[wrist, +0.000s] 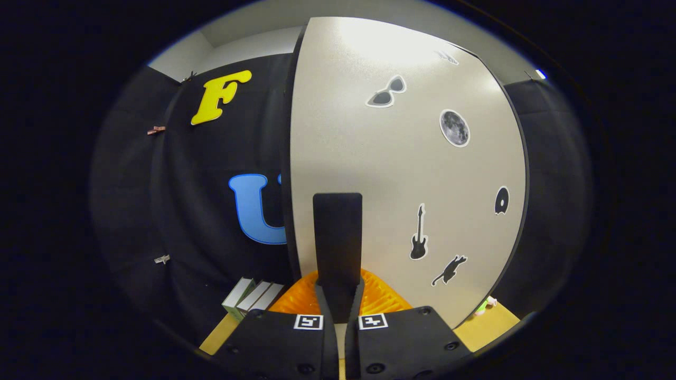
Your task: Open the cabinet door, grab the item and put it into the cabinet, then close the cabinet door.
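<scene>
Gripper view: the hand-held gripper (338, 316) has its fingers drawn together with barely a slit between them, and whether they pinch anything cannot be told. A flat dark slab (338, 240) rises just ahead of them, perhaps a handle. Behind it stands the cabinet door (369, 158), a smooth, matte pale panel with dark edging, dotted with stickers: sunglasses (387, 92), a moon (454, 127), a guitar (419, 235). A ribbed orange plastic item (383, 298) lies on the wooden tabletop (488, 327) at the door's foot, just beyond the fingers. Boxes (252, 296) sit beside it.
</scene>
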Action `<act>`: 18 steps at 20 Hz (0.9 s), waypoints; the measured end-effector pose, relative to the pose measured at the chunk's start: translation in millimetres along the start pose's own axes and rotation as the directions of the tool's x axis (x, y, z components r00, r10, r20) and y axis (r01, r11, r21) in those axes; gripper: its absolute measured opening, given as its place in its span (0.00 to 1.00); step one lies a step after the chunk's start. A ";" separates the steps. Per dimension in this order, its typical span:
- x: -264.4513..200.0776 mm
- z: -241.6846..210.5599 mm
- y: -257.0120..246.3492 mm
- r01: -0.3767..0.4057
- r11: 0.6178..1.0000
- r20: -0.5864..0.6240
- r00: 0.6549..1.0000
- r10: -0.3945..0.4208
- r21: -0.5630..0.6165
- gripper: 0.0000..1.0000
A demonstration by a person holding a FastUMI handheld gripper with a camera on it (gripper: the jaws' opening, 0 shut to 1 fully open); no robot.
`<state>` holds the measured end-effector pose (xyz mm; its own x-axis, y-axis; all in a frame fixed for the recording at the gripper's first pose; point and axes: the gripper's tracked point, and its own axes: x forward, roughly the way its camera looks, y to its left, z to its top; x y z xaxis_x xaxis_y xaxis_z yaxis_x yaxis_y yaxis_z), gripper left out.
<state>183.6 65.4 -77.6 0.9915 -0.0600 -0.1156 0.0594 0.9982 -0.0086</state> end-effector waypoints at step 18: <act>-105.8 -0.7 -40.5 -0.150 0.988 -0.022 0.988 0.151 0.025 0.09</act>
<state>76.2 31.4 -65.7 0.9863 0.0909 -0.1376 -0.0872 0.9956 0.0332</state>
